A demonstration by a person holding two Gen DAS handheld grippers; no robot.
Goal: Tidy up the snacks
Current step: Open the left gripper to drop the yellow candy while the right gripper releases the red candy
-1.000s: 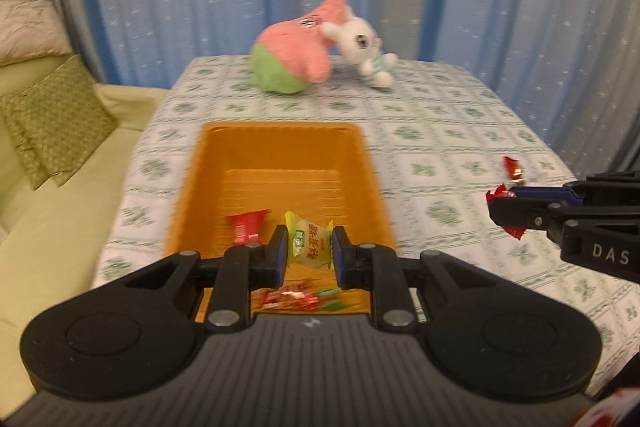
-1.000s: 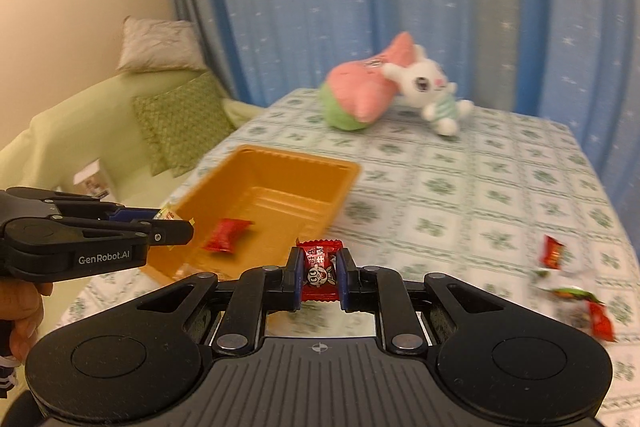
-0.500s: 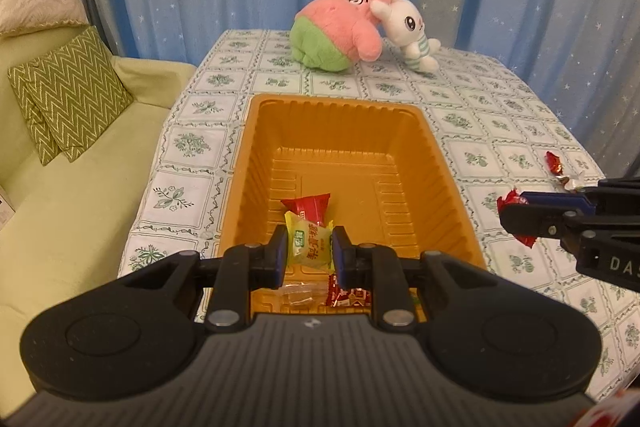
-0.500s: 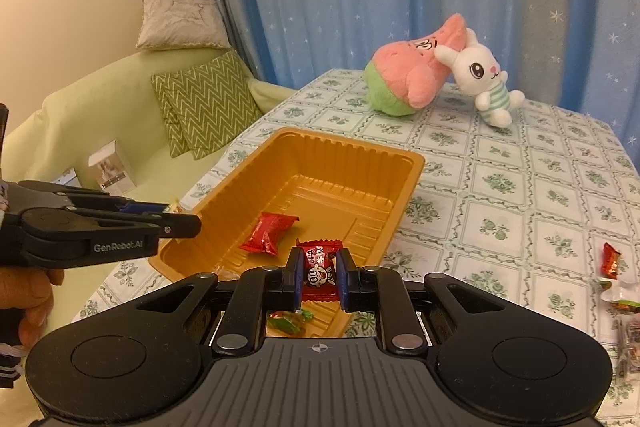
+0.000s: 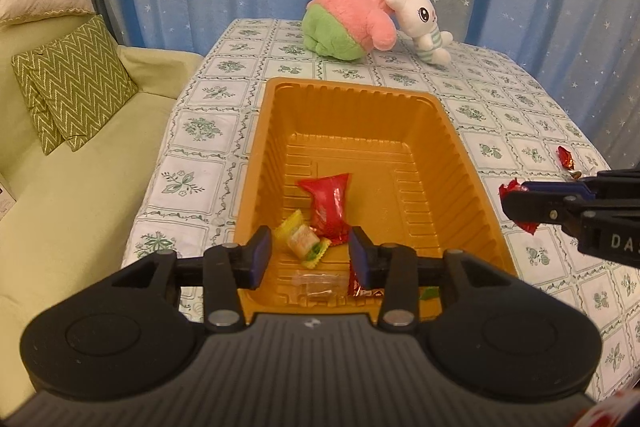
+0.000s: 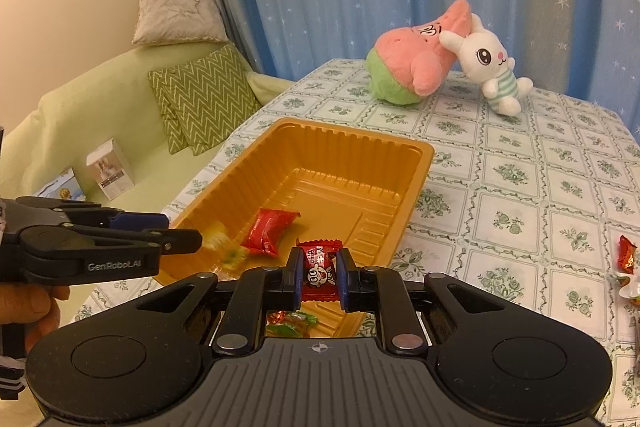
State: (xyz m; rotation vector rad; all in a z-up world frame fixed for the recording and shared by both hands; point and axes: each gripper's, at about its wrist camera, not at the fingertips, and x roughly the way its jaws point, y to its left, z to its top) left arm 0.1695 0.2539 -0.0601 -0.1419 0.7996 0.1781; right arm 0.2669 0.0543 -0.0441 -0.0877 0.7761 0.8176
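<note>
Left wrist view: left gripper [image 5: 311,254] fingers now stand apart, its yellow candy [image 5: 303,241] released into the orange tray [image 5: 256,163] beside a red packet [image 5: 328,205]; right gripper [image 6: 318,277] remains clamped on a red candy [image 6: 319,263] over the tray's near edge, likely next in

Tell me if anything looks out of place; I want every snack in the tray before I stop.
Yes. A few wrapped candies lie loose on the tablecloth, right of the orange tray. The right gripper holds a red candy not yet dropped in. The yellow candy lies tilted in the tray below the left gripper.
</note>
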